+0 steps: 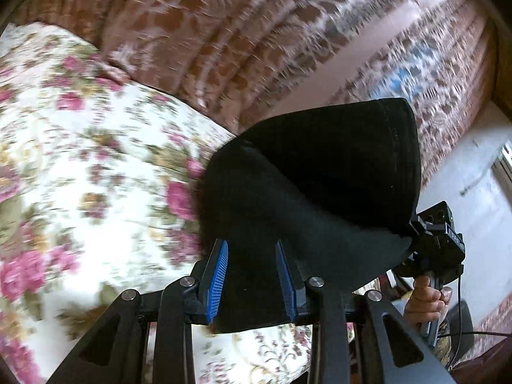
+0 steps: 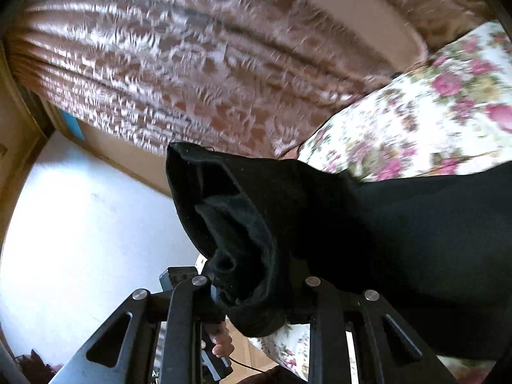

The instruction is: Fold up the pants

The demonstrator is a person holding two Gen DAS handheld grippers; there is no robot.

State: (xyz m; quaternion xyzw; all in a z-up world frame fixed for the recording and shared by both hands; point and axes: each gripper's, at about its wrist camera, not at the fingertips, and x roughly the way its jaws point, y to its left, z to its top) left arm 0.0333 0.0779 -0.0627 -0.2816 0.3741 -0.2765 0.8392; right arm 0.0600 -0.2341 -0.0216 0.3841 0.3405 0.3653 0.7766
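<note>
The pants (image 1: 320, 192) are black, thick and soft, apparently fleece-lined, going by the fuzzy inner face shown in the right wrist view. They hang lifted above the bed (image 1: 80, 160), which carries a floral cover, and they are stretched between the 2 tools. Judged from this, the garment is limp and moderately heavy for cloth, not slippery and not fragile; it will sag wherever it is unsupported. The hems and the waistband offer the firmest hold, since the doubled cloth there gives the pads something to bite.

Left tool (image 1: 252, 281): its 2 blue pads stand partly apart with a fold of the pants filling the gap between them, and the cloth appears gripped. It points slightly downward over the bed.

Right tool (image 2: 256, 291): its fingertips are buried under a bunched open end of the pants (image 2: 243, 224) (a leg opening or the waist; which cannot be told). The cloth hangs from it, so it appears clamped on the garment. In the left wrist view this tool sits at the far edge of the cloth, with the person's hand (image 1: 425, 300) wrapped around its handle.

Both views are blurred.
</note>
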